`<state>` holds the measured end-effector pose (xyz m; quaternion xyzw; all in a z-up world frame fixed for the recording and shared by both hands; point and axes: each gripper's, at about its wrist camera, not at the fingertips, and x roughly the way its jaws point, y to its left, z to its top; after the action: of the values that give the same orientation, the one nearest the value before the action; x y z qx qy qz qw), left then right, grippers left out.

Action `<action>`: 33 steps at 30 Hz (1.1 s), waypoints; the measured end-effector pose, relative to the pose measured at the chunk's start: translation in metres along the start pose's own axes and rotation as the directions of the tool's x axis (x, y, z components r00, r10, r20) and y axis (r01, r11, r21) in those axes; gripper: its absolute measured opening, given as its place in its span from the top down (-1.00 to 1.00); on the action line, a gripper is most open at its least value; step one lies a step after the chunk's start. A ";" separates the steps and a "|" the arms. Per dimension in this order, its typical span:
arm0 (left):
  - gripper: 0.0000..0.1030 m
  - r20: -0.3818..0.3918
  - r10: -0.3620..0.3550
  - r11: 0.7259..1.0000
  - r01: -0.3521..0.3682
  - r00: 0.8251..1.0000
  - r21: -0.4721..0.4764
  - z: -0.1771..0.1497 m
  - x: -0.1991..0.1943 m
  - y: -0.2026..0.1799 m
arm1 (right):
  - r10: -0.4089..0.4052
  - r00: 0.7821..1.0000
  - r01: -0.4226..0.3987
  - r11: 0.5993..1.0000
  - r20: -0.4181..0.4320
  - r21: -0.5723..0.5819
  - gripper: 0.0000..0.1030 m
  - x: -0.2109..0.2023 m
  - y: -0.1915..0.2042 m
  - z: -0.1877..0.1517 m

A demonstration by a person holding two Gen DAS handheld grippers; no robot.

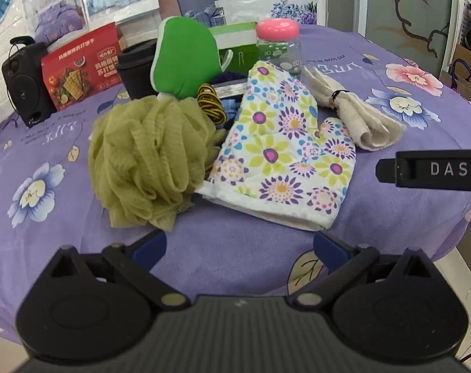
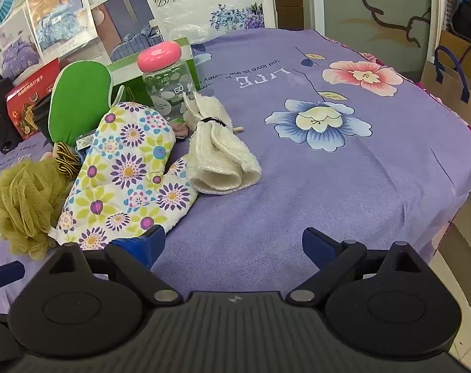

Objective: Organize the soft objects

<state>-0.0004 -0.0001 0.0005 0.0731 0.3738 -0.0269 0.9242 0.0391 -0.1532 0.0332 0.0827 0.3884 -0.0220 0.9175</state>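
Note:
An olive mesh bath puff (image 1: 148,161) lies on the purple flowered cloth, left of a floral oven mitt (image 1: 285,152). A rolled cream towel (image 1: 356,118) tied with a black band lies right of the mitt. A green bath mitt (image 1: 185,59) leans upright behind them. My left gripper (image 1: 240,247) is open and empty, just in front of the puff and the mitt. My right gripper (image 2: 234,244) is open and empty; its left finger is by the floral mitt's cuff (image 2: 123,186). The towel (image 2: 220,161), the puff (image 2: 24,205) and the green mitt (image 2: 80,105) show there too.
Behind the soft things stand a clear jar with a pink lid (image 1: 277,46), a green box (image 1: 235,49), a black cup (image 1: 136,71), a red cracker box (image 1: 80,65) and a black speaker (image 1: 25,80). A yellow-black cord (image 1: 209,102) lies between puff and mitt. The table edge drops at right (image 2: 465,199).

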 end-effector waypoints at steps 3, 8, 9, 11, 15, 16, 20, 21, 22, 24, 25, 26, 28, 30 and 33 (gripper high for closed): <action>-0.95 0.016 0.014 1.000 -0.014 1.000 0.006 0.000 -0.003 -0.004 | 0.001 1.000 -0.001 1.000 0.000 0.005 -0.60 0.000 -0.001 0.000; -0.95 -0.003 -0.020 1.000 0.020 1.000 -0.018 0.002 0.003 0.002 | -0.002 1.000 0.002 1.000 -0.005 -0.003 -0.60 -0.001 -0.001 0.001; -0.95 0.001 -0.031 0.999 0.031 1.000 -0.025 0.001 0.002 0.003 | -0.002 1.000 0.002 1.000 -0.007 -0.007 -0.60 -0.001 0.000 0.002; -0.95 0.010 -0.036 0.999 0.036 0.999 -0.037 0.002 -0.001 0.006 | 0.002 1.000 -0.002 1.000 -0.008 -0.006 -0.60 0.000 0.001 0.001; -0.95 0.011 -0.020 0.999 0.021 1.000 -0.033 0.003 -0.003 0.006 | 0.009 1.000 -0.009 1.000 -0.009 0.001 -0.60 0.002 -0.001 -0.001; -0.95 0.007 -0.021 0.999 0.021 1.000 -0.032 0.003 -0.002 0.006 | 0.009 1.000 -0.009 1.000 -0.009 0.000 -0.60 0.002 0.000 -0.001; -0.95 0.006 -0.035 0.998 0.035 0.999 -0.042 0.002 -0.002 0.007 | 0.008 1.000 -0.008 1.000 -0.006 -0.001 -0.60 0.001 0.001 -0.001; -0.95 0.005 -0.038 0.998 0.038 0.999 -0.048 0.002 -0.002 0.008 | 0.007 1.000 -0.007 1.000 -0.006 0.000 -0.60 0.001 0.001 -0.001; -0.95 0.005 -0.043 0.998 0.043 0.999 -0.052 0.002 -0.002 0.009 | 0.007 1.000 -0.007 1.000 -0.006 0.001 -0.60 0.001 0.001 -0.001; -0.95 0.002 -0.046 0.997 0.046 0.999 -0.060 0.002 -0.001 0.011 | 0.008 1.000 -0.008 1.000 -0.009 0.000 -0.60 0.002 0.001 -0.001; -0.95 0.000 -0.045 0.997 0.045 0.999 -0.060 0.002 -0.001 0.010 | 0.008 1.000 -0.008 1.000 -0.010 0.000 -0.60 0.003 0.001 -0.001; -0.95 -0.003 -0.044 0.997 0.043 0.999 -0.059 0.002 -0.001 0.010 | 0.008 1.000 -0.008 1.000 -0.012 -0.001 -0.60 0.003 0.001 -0.001; -0.95 -0.007 -0.047 0.997 0.046 0.999 -0.056 0.002 0.000 0.010 | 0.009 1.000 -0.009 1.000 -0.013 -0.003 -0.60 0.004 0.002 -0.002; -0.95 -0.008 -0.049 0.997 0.048 0.999 -0.054 0.002 0.000 0.009 | 0.010 1.000 -0.010 1.000 -0.013 -0.004 -0.60 0.004 0.003 -0.002; -0.95 -0.008 -0.045 0.998 0.045 0.999 -0.052 0.002 0.000 0.009 | 0.009 1.000 -0.009 1.000 -0.013 -0.005 -0.60 0.004 0.003 -0.002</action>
<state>0.0016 0.0085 0.0029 0.0410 0.3803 -0.0377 0.9232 0.0410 -0.1494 0.0292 0.0823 0.3941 -0.0163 0.9152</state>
